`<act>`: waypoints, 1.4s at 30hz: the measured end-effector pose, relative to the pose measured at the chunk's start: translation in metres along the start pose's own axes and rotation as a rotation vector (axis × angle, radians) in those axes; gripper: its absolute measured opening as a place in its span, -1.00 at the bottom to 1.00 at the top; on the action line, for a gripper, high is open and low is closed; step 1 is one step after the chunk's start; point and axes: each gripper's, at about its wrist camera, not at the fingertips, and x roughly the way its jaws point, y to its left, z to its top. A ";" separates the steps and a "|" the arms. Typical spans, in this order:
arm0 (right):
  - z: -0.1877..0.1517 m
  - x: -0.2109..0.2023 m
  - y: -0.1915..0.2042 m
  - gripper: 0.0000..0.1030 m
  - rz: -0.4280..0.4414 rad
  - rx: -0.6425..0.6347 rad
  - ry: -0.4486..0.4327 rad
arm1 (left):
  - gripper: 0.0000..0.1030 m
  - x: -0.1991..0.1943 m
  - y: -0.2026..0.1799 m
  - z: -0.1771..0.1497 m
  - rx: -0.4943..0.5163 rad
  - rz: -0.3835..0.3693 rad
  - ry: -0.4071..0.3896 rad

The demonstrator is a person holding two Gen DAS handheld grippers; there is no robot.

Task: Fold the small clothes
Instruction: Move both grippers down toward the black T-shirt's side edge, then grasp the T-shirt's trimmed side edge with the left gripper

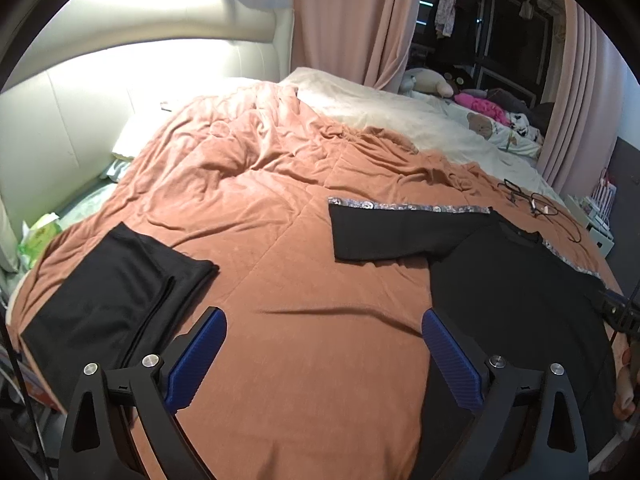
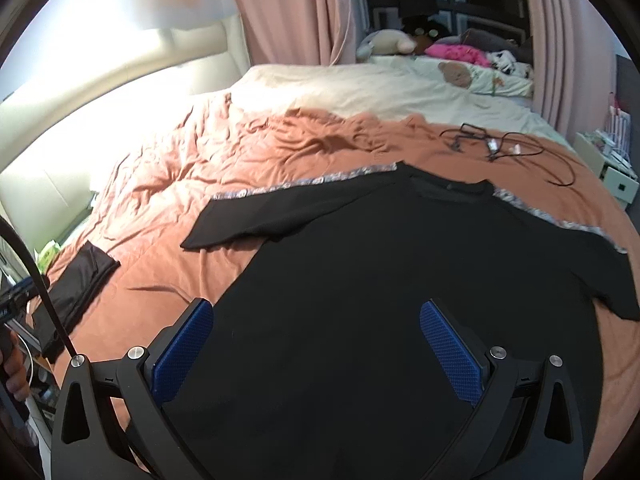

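Showing only leftward, folded black garment (image 1: 116,280) fills view.

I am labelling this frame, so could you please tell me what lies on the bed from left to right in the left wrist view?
Folded black garment → bare stretch of orange blanket → spread black T-shirt → tangle of black cables.

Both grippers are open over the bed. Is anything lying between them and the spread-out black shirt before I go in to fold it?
Nothing visible. The black shirt lies flat on the orange blanket with nothing on it. The right gripper hangs directly over it, the left gripper beside its edge. The cables lie beyond the collar, and the folded black garment sits apart.
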 end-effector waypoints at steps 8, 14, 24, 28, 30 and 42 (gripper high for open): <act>0.022 0.051 -0.006 1.00 0.010 0.006 0.057 | 0.67 0.064 0.006 0.021 -0.029 -0.021 0.071; 0.032 0.094 -0.004 1.00 0.012 0.011 0.100 | 0.60 0.114 0.011 0.036 -0.038 -0.037 0.117; 0.060 0.177 -0.012 0.31 0.047 0.061 0.176 | 0.53 0.204 0.008 0.064 -0.054 -0.100 0.223; 0.069 0.197 -0.017 -0.05 0.068 0.065 0.168 | 0.53 0.238 0.007 0.071 -0.076 -0.133 0.272; 0.074 0.205 -0.022 -0.15 0.070 0.080 0.159 | 0.53 0.252 0.008 0.074 -0.082 -0.127 0.281; 0.085 0.260 -0.032 -0.18 0.143 0.181 0.163 | 0.45 0.333 0.006 0.096 -0.132 -0.110 0.372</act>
